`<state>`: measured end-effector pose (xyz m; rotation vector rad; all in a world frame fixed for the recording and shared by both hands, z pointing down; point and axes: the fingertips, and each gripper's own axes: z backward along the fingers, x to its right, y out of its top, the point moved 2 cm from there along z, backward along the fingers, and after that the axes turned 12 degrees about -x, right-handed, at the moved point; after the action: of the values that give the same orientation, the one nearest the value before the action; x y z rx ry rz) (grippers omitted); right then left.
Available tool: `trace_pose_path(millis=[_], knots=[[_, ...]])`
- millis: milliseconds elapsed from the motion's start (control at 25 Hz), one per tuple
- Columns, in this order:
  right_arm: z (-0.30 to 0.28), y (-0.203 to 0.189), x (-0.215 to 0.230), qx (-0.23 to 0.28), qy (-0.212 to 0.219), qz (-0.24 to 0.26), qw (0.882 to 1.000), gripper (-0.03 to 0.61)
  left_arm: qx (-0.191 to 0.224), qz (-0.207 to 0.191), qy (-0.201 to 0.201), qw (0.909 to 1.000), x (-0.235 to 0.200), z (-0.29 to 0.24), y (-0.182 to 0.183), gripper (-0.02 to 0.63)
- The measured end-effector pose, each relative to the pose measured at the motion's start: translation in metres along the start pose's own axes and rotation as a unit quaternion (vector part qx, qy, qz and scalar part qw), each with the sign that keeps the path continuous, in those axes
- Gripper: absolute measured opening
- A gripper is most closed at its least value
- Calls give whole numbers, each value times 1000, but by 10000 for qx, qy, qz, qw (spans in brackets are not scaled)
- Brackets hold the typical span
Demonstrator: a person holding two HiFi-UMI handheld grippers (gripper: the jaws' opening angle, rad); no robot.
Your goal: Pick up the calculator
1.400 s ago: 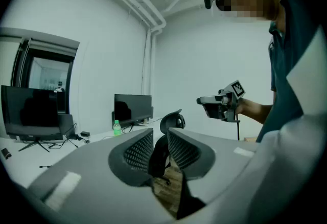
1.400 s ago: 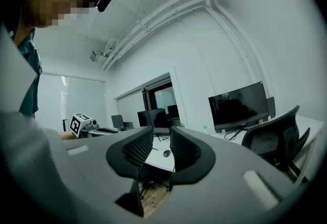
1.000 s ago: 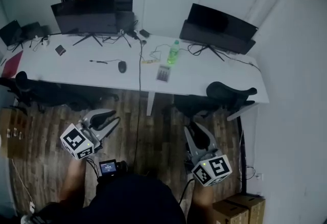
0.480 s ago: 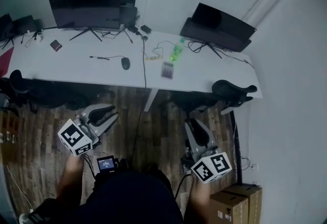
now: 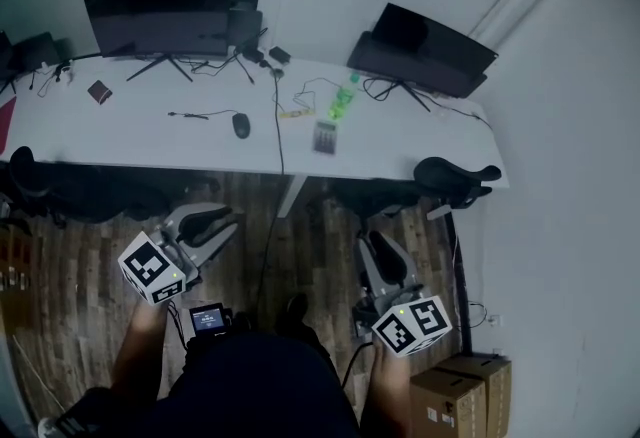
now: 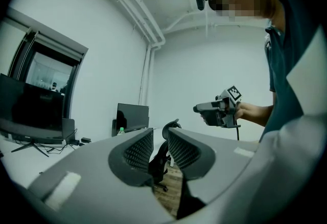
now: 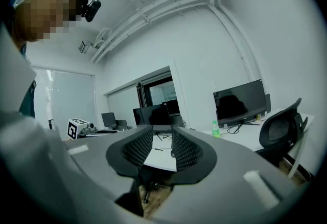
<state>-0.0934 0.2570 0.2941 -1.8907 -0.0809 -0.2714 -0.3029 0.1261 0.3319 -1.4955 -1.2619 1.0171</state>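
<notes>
The calculator [image 5: 325, 137], small and dark, lies flat on the white desk [image 5: 140, 136] just below a green bottle [image 5: 342, 101]. Both grippers hang over the wooden floor, well short of the desk. My left gripper [image 5: 218, 222] [image 6: 160, 139] is shut with nothing between its pads. My right gripper [image 5: 376, 248] [image 7: 162, 140] is also shut and empty, and both point level toward the desk. The left gripper view shows the right gripper [image 6: 218, 110] held in a hand. The calculator cannot be made out in either gripper view.
On the desk stand two monitors [image 5: 165, 16] [image 5: 422, 51], a mouse [image 5: 241, 125] and loose cables. Black office chairs [image 5: 455, 176] [image 5: 60, 191] are tucked along its near edge. Cardboard boxes [image 5: 455, 396] sit on the floor at my right.
The whole view has shifted slightly as the person moved across the floor; both grippers moved with them, keeping their pose. The jaws have not changed.
</notes>
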Motion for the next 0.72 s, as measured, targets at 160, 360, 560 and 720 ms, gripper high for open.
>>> trace_pose_path(millis=[160,360,560,720], knots=[[-13,11,11,52,117,19,9999,117,-10,-11,72,10000,-9,-10,6,84],[-25,16,36,-1,240,16,9997,117,-37,45,180,9998,-13,-30,9,84],[-44,27,61,-41,419,16,9991,117,-120,105,336,9993,-22,-50,10,84],[-61,32,78,-103,608,48,9981,117,-129,163,494,9986,-28,-65,11,83]])
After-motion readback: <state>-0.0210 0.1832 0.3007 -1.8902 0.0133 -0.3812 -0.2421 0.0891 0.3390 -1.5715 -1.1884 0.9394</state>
